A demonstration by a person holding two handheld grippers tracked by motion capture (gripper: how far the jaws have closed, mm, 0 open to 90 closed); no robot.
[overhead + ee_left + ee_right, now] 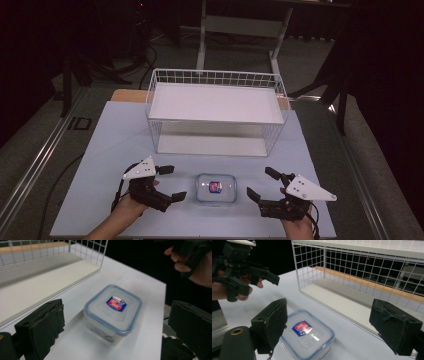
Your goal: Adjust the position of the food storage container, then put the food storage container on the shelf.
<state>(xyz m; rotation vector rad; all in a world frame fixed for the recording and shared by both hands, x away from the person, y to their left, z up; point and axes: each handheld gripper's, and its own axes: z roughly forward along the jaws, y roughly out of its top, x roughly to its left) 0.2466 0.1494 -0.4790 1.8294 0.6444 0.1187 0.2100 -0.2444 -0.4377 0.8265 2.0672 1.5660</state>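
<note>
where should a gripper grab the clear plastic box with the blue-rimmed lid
Probably across the short sides of the clear plastic box with the blue-rimmed lid, coming from above: it sits flat and upright on the white table, with straight walls below the lid rim and free space all round.

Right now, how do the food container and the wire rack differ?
The food container is small, low and clear, with a blue-rimmed lid snapped on and a label on top. The wire rack is far larger and taller, a white grid with open sides and a solid shelf on top. The container sits at the near edge between the open grippers; the rack stands behind it. Both rest on the table.
</note>
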